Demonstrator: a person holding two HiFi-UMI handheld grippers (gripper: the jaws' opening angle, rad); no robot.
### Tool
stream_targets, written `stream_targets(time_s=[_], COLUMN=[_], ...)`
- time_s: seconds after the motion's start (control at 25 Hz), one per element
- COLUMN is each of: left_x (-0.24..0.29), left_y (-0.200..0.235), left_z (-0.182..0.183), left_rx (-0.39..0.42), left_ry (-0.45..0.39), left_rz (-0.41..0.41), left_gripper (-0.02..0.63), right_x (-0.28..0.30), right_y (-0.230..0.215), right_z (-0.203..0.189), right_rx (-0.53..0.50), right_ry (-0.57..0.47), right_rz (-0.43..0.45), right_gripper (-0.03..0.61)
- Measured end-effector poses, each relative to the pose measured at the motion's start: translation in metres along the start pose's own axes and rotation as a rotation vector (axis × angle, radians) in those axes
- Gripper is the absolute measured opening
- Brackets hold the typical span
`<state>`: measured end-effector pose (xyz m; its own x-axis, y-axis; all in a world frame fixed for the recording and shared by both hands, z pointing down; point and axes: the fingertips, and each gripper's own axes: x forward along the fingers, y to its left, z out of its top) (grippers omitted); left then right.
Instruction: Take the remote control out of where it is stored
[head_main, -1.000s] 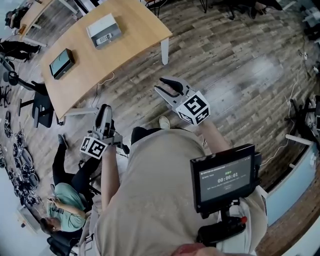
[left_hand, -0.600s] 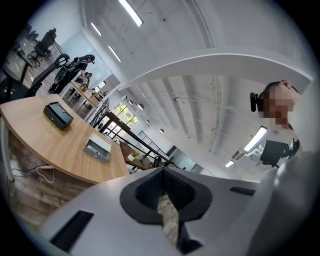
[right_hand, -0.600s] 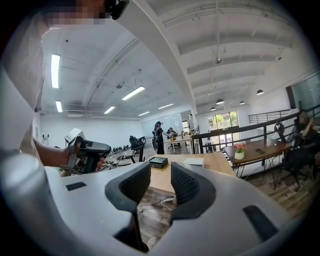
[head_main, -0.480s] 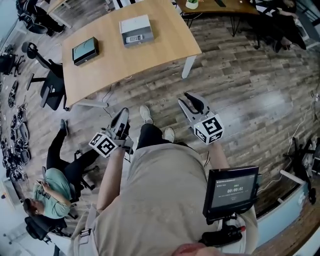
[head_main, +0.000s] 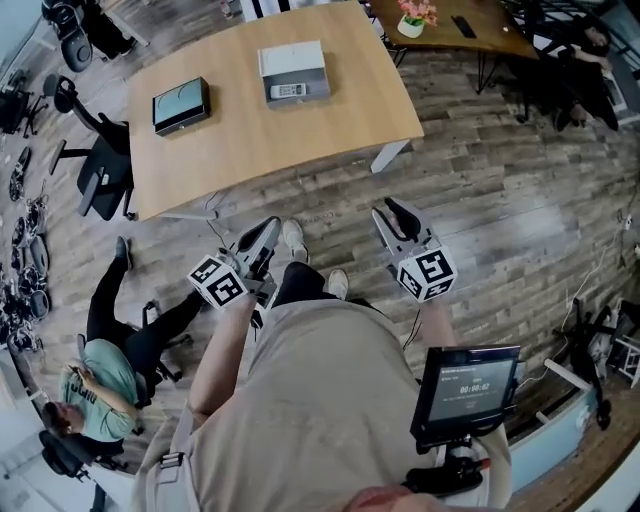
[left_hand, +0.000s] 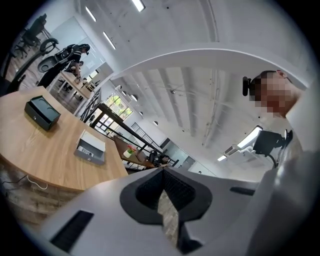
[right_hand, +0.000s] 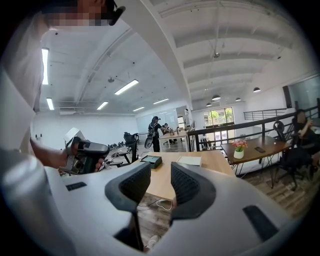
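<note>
Well, closest in was the person's beige-shirted torso, and a black screen unit with a lit display hung at the right hip. Just ahead, both tools were held out over the brown wood-plank floor, well short of the table. The left gripper pointed about level toward the table, and its own view showed the two dark ribbed jaws pressed tip to tip, with nothing caught between them. The right gripper, off to the right, tipped slightly downward. Its jaws stood a narrow slit apart, and only floor and table edge showed through the gap, so it was empty. A pair of pale shoes sat between the two tools. Down at the near left, a seated person in a green top was well clear of the action.

Farther out came the big light-wood table with white legs. On its left part lay a flat black box with a greyish top. To the right of that, well apart from it, sat a shallow light-grey rectangular box. And there it was: the small pale-grey remote control lay inside, along the box's near edge, untouched and far from both sets of jaws. Beyond the table's far right corner, a darker wooden table carried a white pot of pink flowers.
</note>
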<state>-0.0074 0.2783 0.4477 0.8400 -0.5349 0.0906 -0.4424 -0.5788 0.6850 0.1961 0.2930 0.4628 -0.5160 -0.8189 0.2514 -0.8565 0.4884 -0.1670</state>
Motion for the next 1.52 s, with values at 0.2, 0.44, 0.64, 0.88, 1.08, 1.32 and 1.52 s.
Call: stream_targets(time_s=[0.2,0.44,0.64,0.88,1.08,1.32,1.52], left_x=[0.009,0.014,0.018,0.02,0.021,0.026,0.033], left_y=[0.047,0.099,0.13,0.164,0.192,0.214,0.222], left_z=[0.043,0.095,0.124,0.16,0.174,0.181,0.179], left_rx=[-0.008,-0.011,0.005,0.021,0.044,0.04,0.003], left_ry=[0.0,-0.009,0.007,0.006,0.012,0.013,0.003], left_rz=[0.012,0.025,0.015,-0.007,-0.021,-0.043,-0.054], left_gripper=[0.005,0.005,0.005,0.005,0.005,0.005,0.005], right_x=[0.067,0.139,0.181,0.22,0.241,0.25,0.252], right_y=[0.0,-0.006,-0.009,-0.007,-0.012,-0.011,-0.014], right_z=[0.022,0.043,0.056,0.078,0.081,0.08,0.086], right_rx=[-0.014,-0.043,-0.043,-0.071,-0.061,-0.035,-0.054], right_ry=[0.012,0.035,0.049,0.036,0.026,0.027,0.034], right_rz=[0.027,0.038,0.016,-0.015,-0.061,-0.098,-0.122], right_gripper=[0.115,0.115,0.115,0.115,0.115,0.115,0.115])
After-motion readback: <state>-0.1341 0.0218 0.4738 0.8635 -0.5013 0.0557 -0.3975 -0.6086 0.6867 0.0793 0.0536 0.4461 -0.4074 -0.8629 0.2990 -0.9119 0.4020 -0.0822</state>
